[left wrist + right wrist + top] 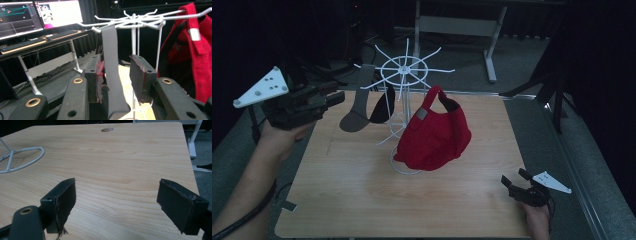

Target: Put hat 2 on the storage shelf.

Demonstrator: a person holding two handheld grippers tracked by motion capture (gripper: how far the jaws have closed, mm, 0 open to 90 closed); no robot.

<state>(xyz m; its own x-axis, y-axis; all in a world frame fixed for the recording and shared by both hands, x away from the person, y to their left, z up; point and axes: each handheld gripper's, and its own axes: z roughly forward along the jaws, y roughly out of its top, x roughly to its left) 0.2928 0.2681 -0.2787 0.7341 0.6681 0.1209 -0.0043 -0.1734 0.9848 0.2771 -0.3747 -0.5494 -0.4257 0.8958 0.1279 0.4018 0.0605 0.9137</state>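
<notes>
The left claw (115,77) stands apart around the hanging grey cap strap (111,75) on the white wire rack (404,70). Pulling sideways could tip the rack. The right claw (125,202) is apart over the wooden worktop (120,157).

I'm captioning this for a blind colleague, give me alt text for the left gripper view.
The left gripper has its open jaws on either side of a grey cap's strap, which hangs from a white wire rack. A red cap hangs at right; monitors sit on a desk behind.
</notes>
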